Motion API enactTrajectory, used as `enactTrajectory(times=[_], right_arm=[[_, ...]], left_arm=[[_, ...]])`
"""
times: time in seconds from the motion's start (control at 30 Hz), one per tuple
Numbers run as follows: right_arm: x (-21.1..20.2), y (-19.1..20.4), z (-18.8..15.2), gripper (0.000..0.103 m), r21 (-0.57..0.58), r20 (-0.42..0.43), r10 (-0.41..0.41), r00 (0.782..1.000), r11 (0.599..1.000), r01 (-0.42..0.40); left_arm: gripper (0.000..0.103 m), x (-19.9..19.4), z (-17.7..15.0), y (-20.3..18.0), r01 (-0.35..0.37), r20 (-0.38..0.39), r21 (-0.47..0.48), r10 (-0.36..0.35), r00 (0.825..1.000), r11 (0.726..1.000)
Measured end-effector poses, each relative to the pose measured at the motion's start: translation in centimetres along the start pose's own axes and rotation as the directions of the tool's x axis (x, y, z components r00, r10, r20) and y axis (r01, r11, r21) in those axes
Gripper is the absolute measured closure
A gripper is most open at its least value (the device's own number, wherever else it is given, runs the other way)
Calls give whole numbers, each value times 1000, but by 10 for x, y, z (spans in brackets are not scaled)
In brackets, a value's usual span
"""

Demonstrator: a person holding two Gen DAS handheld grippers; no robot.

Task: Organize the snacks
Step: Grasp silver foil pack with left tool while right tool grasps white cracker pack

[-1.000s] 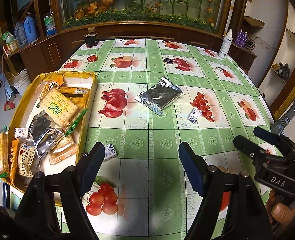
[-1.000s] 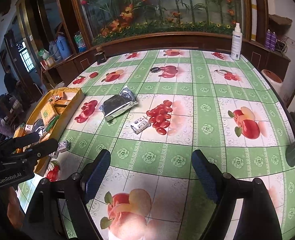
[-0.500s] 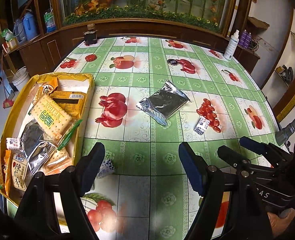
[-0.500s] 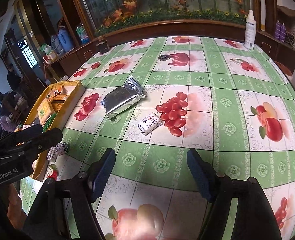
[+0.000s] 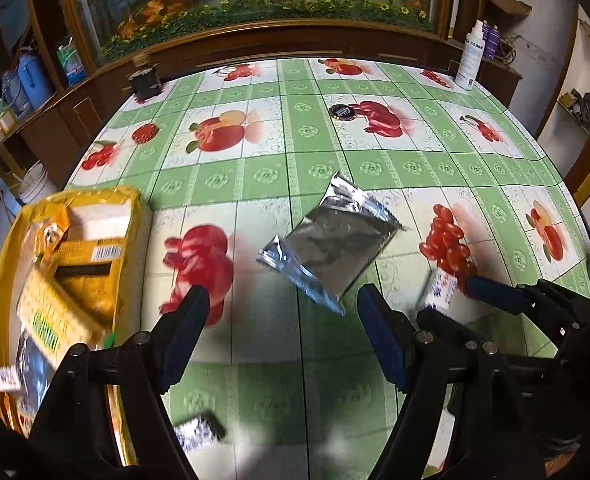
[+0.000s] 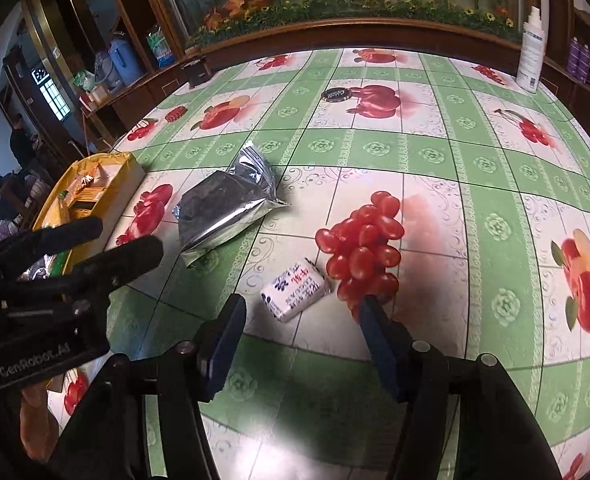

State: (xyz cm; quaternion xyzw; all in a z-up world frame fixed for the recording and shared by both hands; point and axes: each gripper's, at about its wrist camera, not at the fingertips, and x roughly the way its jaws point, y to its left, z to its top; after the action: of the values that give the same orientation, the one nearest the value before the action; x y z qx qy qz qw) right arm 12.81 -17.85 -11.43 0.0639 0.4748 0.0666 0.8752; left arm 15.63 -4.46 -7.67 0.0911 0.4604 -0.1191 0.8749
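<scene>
Green checked cloth [image 6: 375, 148] covered the table. Left of both claws stood the yellow tray [image 5: 3, 248] of snacks. The foil bag [image 5: 331, 240] lay ahead of the left claw [image 5: 283, 312], whose jaws stood wide and empty. The right claw [image 6: 301, 312] was closing; the white packet [image 6: 295, 290] lay just ahead between its tips, untouched.

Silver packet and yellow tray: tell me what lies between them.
Only bare tablecloth between the silver packet and yellow tray; the right wrist view shows it.
</scene>
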Motion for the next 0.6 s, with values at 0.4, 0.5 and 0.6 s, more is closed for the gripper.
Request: enactTrajectory(times=[0.4, 0.5, 0.6], right_arm=[[16, 12, 14, 53, -133, 23, -66, 998, 989, 69], [17, 17, 12, 61, -183, 39, -112, 993, 976, 117], [15, 15, 11, 68, -187, 43, -114, 993, 975, 120]], left_arm=[[27, 36, 24, -19, -8, -26, 129, 11, 1000, 992], [27, 48, 25, -23, -25, -47, 143, 32, 998, 989], [26, 55, 24, -20, -21, -52, 124, 28, 998, 992]])
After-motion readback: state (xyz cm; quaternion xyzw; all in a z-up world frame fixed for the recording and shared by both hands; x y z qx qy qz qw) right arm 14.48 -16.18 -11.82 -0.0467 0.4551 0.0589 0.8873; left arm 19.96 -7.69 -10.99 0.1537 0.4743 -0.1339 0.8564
